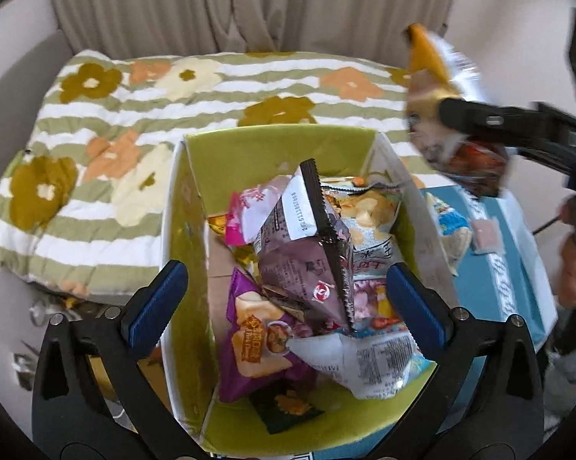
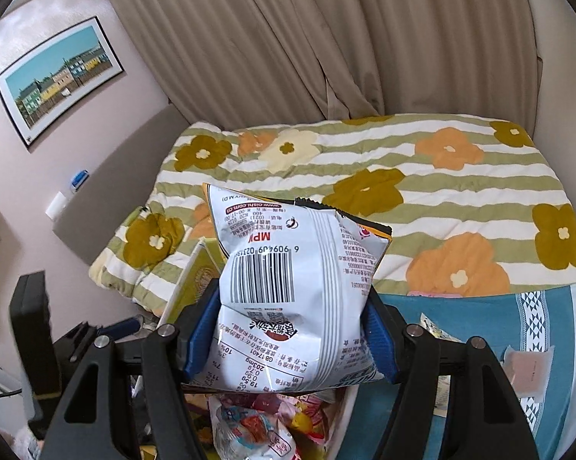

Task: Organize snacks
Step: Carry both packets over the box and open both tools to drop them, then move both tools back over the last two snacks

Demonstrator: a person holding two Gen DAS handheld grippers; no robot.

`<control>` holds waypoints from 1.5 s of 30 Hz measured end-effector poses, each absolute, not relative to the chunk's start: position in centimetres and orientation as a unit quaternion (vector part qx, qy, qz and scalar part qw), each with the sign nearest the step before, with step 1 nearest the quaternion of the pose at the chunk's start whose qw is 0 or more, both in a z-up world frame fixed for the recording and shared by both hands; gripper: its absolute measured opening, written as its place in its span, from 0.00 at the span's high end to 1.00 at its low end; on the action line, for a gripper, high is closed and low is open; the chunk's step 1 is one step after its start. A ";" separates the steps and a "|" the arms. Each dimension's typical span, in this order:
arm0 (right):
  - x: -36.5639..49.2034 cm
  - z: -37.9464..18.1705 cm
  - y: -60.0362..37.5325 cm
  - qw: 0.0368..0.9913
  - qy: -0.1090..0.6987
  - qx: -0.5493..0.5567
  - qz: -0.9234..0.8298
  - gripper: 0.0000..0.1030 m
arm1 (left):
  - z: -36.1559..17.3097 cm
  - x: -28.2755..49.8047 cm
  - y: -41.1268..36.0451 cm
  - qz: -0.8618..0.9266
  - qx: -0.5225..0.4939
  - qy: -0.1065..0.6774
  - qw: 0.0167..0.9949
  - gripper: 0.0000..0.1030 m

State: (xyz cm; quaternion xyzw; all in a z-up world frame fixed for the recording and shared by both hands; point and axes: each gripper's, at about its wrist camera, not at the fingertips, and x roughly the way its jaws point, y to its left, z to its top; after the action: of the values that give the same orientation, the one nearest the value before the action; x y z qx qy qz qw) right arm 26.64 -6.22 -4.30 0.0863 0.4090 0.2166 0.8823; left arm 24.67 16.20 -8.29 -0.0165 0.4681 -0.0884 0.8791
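Note:
A green-lined cardboard box (image 1: 249, 145) holds several snack bags, with a purple-grey bag (image 1: 307, 253) on top and a purple chip bag (image 1: 257, 341) at the front. My left gripper (image 1: 284, 303) is open and empty, its blue pads straddling the box from above. My right gripper (image 2: 292, 329) is shut on a white and orange chip bag (image 2: 288, 264), barcode side facing the camera, held above the box. In the left wrist view that bag (image 1: 437, 88) hangs at the upper right of the box, blurred, in the right gripper's black fingers (image 1: 479, 119).
The box stands beside a bed with a green-striped flowered quilt (image 1: 96, 145). A blue cloth (image 2: 479, 329) to the right carries a small pink packet (image 2: 529, 372) and another snack packet (image 1: 451, 226). Beige curtains (image 2: 326, 38) hang behind. A black stand (image 2: 31, 326) is at the left.

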 end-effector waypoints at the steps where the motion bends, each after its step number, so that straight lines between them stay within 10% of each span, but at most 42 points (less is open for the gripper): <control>1: 26.9 -4.4 -5.9 0.881 0.412 0.085 0.216 0.38 | -8.1 24.5 16.4 -0.094 -0.019 0.465 0.880 0.01; 14: 31.0 -6.2 0.3 0.856 0.466 -0.001 0.225 0.36 | -8.0 25.5 20.3 -0.106 -0.035 0.460 0.881 0.01; 18: 31.0 -7.4 0.7 0.854 0.470 0.005 0.223 0.07 | -8.3 25.6 20.9 -0.107 -0.037 0.463 0.879 0.01; 45: 23.9 -3.9 -3.6 0.894 0.408 0.046 0.183 0.07 | -5.1 21.1 19.1 -0.079 -0.028 0.428 0.900 0.01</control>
State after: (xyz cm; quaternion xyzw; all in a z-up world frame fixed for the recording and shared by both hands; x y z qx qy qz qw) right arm 23.89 -3.65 -3.90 0.0460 0.4075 0.1828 0.8935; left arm 21.06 19.12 -5.13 -0.0277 0.4280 -0.0786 0.8999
